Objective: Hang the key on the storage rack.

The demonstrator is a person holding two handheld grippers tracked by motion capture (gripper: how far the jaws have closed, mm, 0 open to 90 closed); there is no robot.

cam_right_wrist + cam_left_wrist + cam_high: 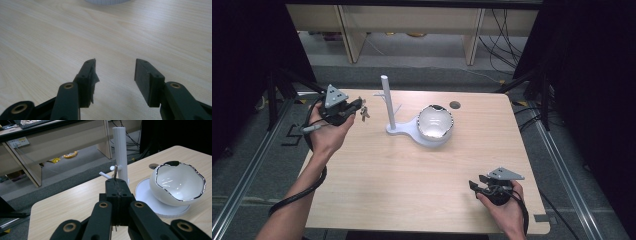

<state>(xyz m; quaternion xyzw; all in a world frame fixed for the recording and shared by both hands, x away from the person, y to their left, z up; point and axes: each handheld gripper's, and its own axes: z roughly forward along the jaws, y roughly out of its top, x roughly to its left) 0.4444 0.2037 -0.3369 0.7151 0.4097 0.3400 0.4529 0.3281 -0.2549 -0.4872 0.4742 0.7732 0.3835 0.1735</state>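
A white stand has a tall post (386, 100) (120, 152) with short pegs (105, 175) low on it. On the stand's round base (150, 202) sits a tilted white bowl (435, 121) (177, 182) with a dark wavy rim. My left gripper (359, 106) (117, 181) is held above the table's far left, just left of the post. It is shut on a small metal bunch, seemingly keys (364, 113), and a thin metal piece (115, 172) sticks up from the jaws close to the pegs. Low over the front right of the table, my right gripper (475, 183) (115, 66) stands open and holds nothing.
The light wooden table (412, 175) has a round cable hole (455, 105) behind the bowl. Beyond the far edge are wooden desk legs (349, 35) and floor cables (507, 40). Dark frames stand at both sides.
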